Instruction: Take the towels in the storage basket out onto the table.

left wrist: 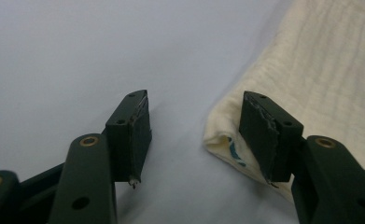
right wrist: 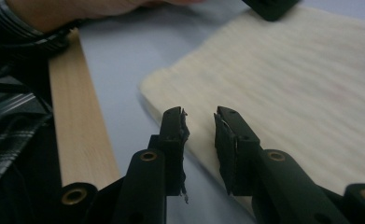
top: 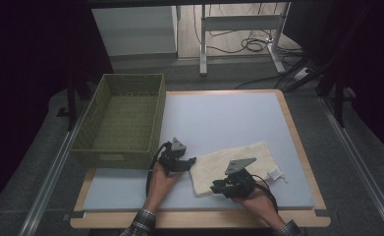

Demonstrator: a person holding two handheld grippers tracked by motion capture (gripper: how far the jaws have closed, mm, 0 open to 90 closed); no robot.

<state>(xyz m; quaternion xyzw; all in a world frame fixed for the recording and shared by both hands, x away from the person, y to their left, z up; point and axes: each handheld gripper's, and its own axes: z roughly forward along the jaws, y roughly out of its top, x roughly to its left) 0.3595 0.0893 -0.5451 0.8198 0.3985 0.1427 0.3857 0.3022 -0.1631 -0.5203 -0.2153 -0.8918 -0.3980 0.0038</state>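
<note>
A cream cloth [top: 248, 151] lies flat on the pale blue mat [top: 219, 113], near its front edge. My left gripper [top: 192, 161] sits at the cloth's left corner. In the left gripper view its jaws [left wrist: 196, 107] stand open, one on bare mat and the other over the corner of the cloth [left wrist: 329, 70], whose folded edge shows a bit of teal print. My right gripper [top: 214, 187] is low at the cloth's near edge. In the right gripper view its jaws [right wrist: 200, 116] stand a narrow gap apart over the edge of the cloth [right wrist: 287, 79], with nothing pinched.
A green woven basket [top: 116, 156] stands on the table's left side, close to the left hand. A small white tag [top: 275, 173] lies at the cloth's right end. The wooden table edge [right wrist: 77, 130] runs just beside the right gripper.
</note>
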